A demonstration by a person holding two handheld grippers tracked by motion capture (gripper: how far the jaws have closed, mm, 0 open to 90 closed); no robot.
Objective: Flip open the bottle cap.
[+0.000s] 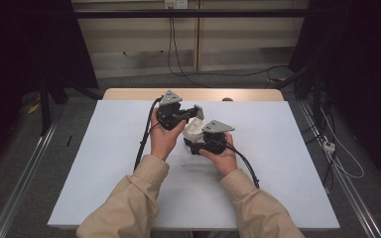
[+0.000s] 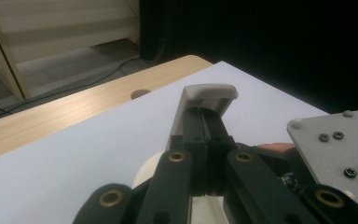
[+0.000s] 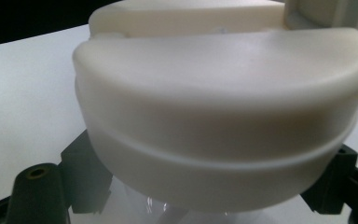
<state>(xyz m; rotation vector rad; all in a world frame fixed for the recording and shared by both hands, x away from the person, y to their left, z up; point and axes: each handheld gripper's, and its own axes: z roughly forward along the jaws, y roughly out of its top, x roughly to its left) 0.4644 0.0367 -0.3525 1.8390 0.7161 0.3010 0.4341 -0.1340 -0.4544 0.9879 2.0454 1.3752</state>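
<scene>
A white round lid (image 3: pixel 223 107) tops a clear container (image 1: pixel 193 130) that is held over the middle of the white table sheet (image 1: pixel 104 168). My right gripper (image 1: pixel 192 148) comes at it from the near side, and its black jaws stand shut on the clear body just under the lid. My left gripper (image 1: pixel 197 113) reaches in from the far left. Its jaws are shut, pinching the lid's raised white flap (image 2: pixel 209 93). The right gripper's grey plate (image 2: pixel 340 149) sits close by. A hand wraps each gripper.
Beyond the white sheet runs a wooden table edge (image 1: pixel 129 93) with a round hole (image 2: pixel 141 93) in it. Black cables trail from both grippers over the sheet. Dark curtains and floor rails flank the table.
</scene>
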